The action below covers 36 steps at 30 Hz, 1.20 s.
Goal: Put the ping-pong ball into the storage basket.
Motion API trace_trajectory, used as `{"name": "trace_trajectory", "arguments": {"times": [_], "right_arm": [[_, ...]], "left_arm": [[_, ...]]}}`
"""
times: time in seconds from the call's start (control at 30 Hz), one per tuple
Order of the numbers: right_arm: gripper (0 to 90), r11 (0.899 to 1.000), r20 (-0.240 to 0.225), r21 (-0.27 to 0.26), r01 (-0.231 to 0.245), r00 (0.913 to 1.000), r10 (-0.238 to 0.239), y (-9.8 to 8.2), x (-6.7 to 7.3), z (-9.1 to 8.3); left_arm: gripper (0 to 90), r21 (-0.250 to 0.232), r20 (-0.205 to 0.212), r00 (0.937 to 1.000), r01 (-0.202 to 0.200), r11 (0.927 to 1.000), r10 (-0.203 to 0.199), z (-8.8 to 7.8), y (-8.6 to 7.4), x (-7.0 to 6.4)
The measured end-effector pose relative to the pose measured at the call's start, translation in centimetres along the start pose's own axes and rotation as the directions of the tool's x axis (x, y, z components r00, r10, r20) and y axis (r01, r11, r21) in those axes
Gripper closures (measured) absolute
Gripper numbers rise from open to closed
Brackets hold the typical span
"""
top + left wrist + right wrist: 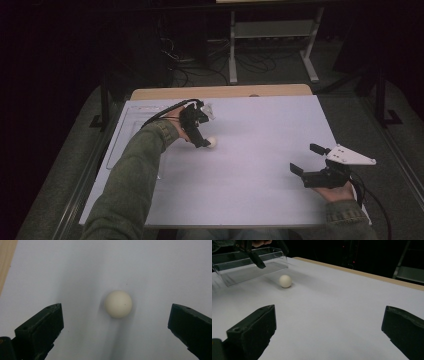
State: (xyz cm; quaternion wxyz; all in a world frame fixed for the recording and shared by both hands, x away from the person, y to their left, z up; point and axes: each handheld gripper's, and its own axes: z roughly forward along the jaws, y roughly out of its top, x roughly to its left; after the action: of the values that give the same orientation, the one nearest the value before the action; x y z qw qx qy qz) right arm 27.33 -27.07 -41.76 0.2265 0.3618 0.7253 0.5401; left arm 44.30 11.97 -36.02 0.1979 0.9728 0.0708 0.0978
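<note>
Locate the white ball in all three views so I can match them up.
High view: ball left of centre, beside the left gripper.
Left gripper view: ball centred, between the open jaws, untouched.
Right gripper view: ball upper left.
Shared landmark: clear tray, on the mat's left side in the high view.

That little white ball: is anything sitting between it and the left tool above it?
Nothing visible. In the left gripper view the ball lies alone on the white table, between the open jaws of the left tool.
</note>
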Motion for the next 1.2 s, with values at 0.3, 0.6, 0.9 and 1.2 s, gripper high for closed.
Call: {"name": "trace_trajectory", "arguments": {"times": [0.3, 0.6, 0.9, 1.2], "right_arm": [[0.0, 1.0, -0.002, 0.002, -0.002, 1.0, 0.002, 0.0, 0.0, -0.1], [0.0, 1.0, -0.003, 0.003, -0.002, 1.0, 0.002, -0.1, -0.1, 0.0], [0.0, 1.0, -0.001, 0.001, -0.002, 1.0, 0.002, -0.1, -0.1, -0.1], [0.0, 1.0, -0.007, 0.012, -0.005, 1.0, 0.005, -0.3, 0.0, 0.0]], "left_arm": [[0.0, 0.026, 0.01, 0.9996, -0.027, 0.9993, 0.026, 1.0, 0.2, 0.0], [0.0, 0.022, 0.009, 0.9996, -0.029, 0.9994, 0.028, 1.5, 0.1, 0.1], [0.0, 0.047, 0.016, 0.9992, -0.038, 0.9982, 0.037, 2.2, 0.1, 0.1], [0.0, 0.045, 0.023, 0.9988, -0.043, 0.9981, 0.042, 2.7, 0.3, 0.1]]}}
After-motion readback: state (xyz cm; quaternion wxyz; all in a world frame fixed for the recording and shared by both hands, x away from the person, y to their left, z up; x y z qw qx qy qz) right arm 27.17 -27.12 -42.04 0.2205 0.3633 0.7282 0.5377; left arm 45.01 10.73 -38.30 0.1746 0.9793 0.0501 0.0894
